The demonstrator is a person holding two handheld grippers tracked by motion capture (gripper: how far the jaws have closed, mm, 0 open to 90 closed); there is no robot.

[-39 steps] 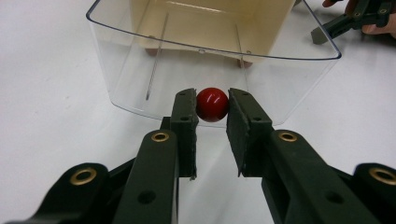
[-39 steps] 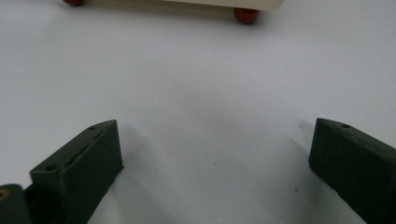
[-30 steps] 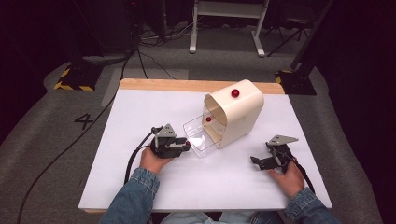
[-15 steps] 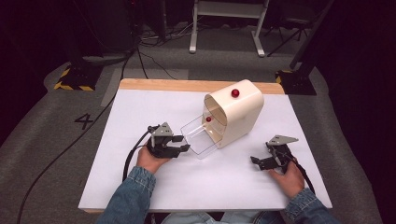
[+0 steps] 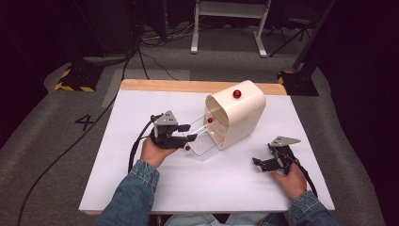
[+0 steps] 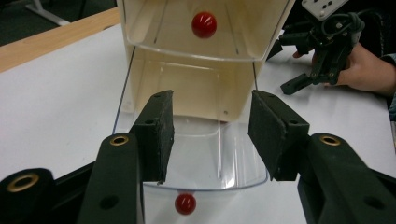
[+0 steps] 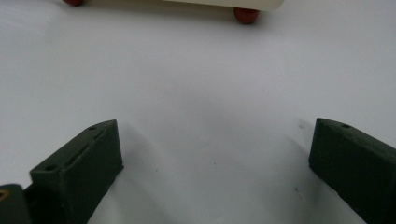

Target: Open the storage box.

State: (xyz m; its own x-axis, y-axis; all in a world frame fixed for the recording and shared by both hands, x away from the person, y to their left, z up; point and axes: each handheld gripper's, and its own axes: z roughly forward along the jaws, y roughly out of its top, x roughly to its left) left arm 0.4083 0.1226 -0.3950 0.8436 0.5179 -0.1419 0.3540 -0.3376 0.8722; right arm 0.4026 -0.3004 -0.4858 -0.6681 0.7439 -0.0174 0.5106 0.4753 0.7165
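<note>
A cream, arch-topped plastic box (image 5: 237, 115) with a red round knob on its top (image 5: 236, 93) stands at about one o'clock from the centre of the white table (image 5: 141, 188). Its clear plastic drawer (image 5: 203, 141) is slid well out of the open front, toward eight o'clock, and looks empty. A small red knob on the drawer's front edge (image 6: 185, 203) lies just below the left gripper (image 5: 183, 133), whose jaws stand released, spread on either side of the drawer's front lip and apparently gripping nothing. A second red knob (image 6: 204, 24) shows on an upper clear panel inside the box.

The right gripper (image 5: 264, 162) rests on the table at about four o'clock, well apart from the box, its jaws spread wide over bare white surface.

Judging from this, the drawer-opening looks largely done: the drawer seems near its full travel. What remains is probably to draw the left gripper clear, or to put something in or push the drawer shut.
</note>
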